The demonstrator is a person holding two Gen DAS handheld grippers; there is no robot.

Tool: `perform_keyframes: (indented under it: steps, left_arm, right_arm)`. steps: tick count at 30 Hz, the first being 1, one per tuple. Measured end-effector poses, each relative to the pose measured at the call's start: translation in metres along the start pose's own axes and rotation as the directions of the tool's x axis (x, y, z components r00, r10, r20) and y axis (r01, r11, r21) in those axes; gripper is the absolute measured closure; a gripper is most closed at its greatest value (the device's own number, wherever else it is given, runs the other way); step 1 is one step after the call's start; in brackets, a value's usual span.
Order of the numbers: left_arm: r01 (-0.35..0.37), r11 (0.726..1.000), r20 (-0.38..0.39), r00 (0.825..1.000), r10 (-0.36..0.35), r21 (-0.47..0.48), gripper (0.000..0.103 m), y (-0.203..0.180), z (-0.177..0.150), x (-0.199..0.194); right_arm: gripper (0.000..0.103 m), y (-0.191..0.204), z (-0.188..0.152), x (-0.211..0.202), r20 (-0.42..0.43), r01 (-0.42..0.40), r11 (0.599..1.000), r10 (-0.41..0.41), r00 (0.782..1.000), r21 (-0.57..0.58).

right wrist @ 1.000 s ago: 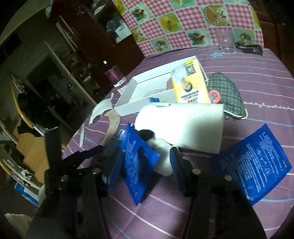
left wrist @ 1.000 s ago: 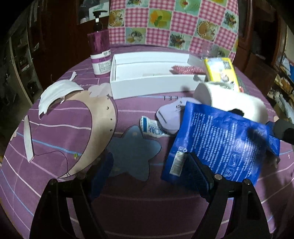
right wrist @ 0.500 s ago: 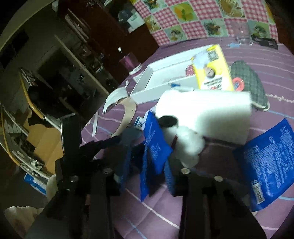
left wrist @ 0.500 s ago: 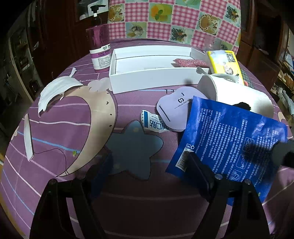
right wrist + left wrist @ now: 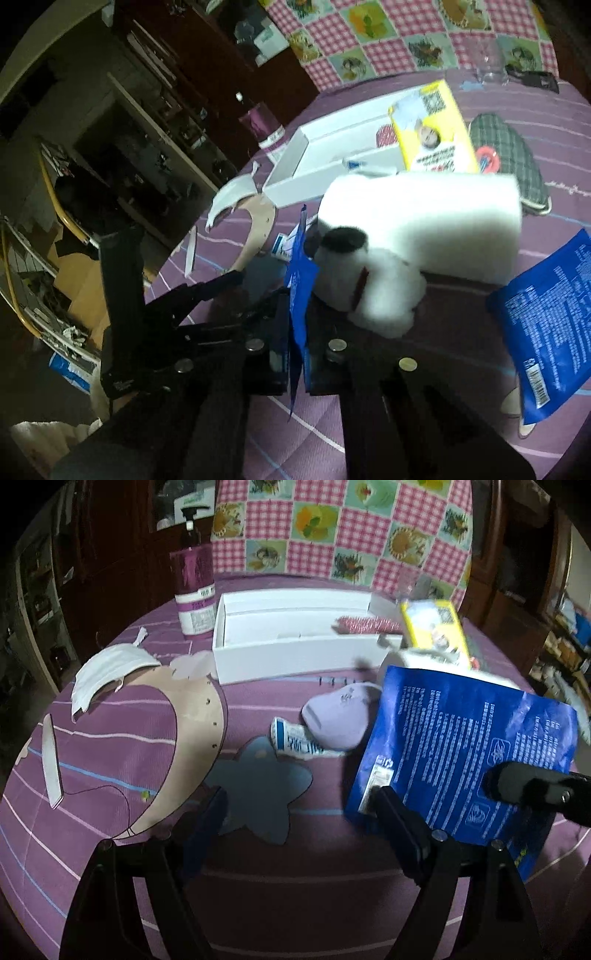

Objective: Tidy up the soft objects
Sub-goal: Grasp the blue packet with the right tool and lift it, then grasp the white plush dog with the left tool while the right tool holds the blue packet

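Gripping now: a blue packet (image 5: 300, 295) is clamped edge-on by the right gripper (image 5: 297, 354), whose jaws have just been closing and are now pressed shut on the thin film.
Held thing, place: the blue packet (image 5: 461, 760) is lifted at the right side of the table (image 5: 122, 738), standing nearly upright, its printed face turned toward the left wrist view.
Long axis: the packet is seen running up and away from the right jaws, toward the white box (image 5: 291, 642) at the far side.
Key relation: the white box lies ahead and to the left of the held packet; a white foam block (image 5: 424, 225) and a white plush toy (image 5: 369, 291) are set just beside the packet, between it and the box.
Left gripper (image 5: 295, 812): jaws are held wide apart with nothing between them, above a blue star shape (image 5: 258, 794) on the table.
Nearer hand: the right one is judged nearer to the packet; the left is free.
Other packet: a second blue packet (image 5: 546, 314) is lying flat at the right.
Likely need: a carry over the foam block toward the box is judged probable.
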State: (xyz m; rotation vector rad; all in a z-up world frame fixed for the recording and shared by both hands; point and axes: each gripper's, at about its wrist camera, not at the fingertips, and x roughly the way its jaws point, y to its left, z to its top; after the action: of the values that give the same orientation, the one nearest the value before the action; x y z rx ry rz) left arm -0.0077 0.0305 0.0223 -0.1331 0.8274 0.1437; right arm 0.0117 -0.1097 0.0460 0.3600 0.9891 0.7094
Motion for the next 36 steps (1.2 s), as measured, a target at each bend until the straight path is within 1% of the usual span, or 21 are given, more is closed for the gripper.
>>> perform_keyframes:
  steps: [4,8,13,15,20,22,24,28,30,32,36]
  left_arm:
    - [0.048,0.999,0.046,0.998,-0.047,-0.02,0.02,0.003,0.002,-0.009]
    - [0.084,0.996,0.073,0.994,-0.084,0.0,0.02,-0.001,0.001,-0.015]
    - [0.133,0.99,0.096,0.986,-0.136,0.038,0.02,-0.008,0.0,-0.021]
    - [0.16,0.986,0.104,0.981,-0.165,0.051,0.02,-0.01,0.0,-0.024]
    - [0.199,0.977,0.106,0.973,-0.207,0.078,0.02,-0.018,0.0,-0.028]
    - [0.173,0.979,0.115,0.976,-0.185,0.105,0.021,-0.024,0.001,-0.032]
    - [0.15,0.98,0.114,0.98,-0.166,0.134,0.021,-0.032,0.002,-0.035]
    - [0.138,0.976,0.103,0.982,-0.156,0.167,0.021,-0.045,0.005,-0.045]
    - [0.12,0.978,0.113,0.984,-0.141,0.173,0.021,-0.049,0.006,-0.049]
    - [0.123,0.978,0.116,0.983,-0.143,0.166,0.021,-0.052,0.01,-0.052]
    - [0.139,0.978,0.117,0.981,-0.158,0.155,0.021,-0.053,0.015,-0.051]
  right_arm:
    - [0.097,-0.002,0.004,-0.017,0.063,-0.029,0.999,0.028,0.998,0.015]
    - [0.097,-0.002,0.007,-0.033,0.125,-0.037,0.999,0.035,0.992,0.017]
    - [0.097,-0.007,0.011,-0.04,0.162,0.013,0.999,-0.019,0.987,0.038]
    - [0.097,-0.007,0.011,-0.043,0.172,0.019,0.999,-0.025,0.985,0.037]
    - [0.097,-0.007,0.011,-0.051,0.196,0.041,0.999,-0.046,0.98,0.029]
    - [0.097,-0.008,0.011,-0.054,0.207,0.058,0.998,-0.063,0.976,0.032]
    - [0.097,-0.01,0.011,-0.057,0.218,0.058,0.998,-0.065,0.974,0.038]
    - [0.097,-0.014,0.013,-0.063,0.245,0.048,0.997,-0.061,0.968,0.057]
    - [0.097,-0.013,0.013,-0.066,0.261,0.071,0.996,-0.084,0.962,0.06]
    - [0.097,-0.012,0.013,-0.068,0.272,0.091,0.994,-0.102,0.957,0.055]
    - [0.097,-0.019,0.016,-0.071,0.277,0.081,0.992,-0.104,0.955,0.094]
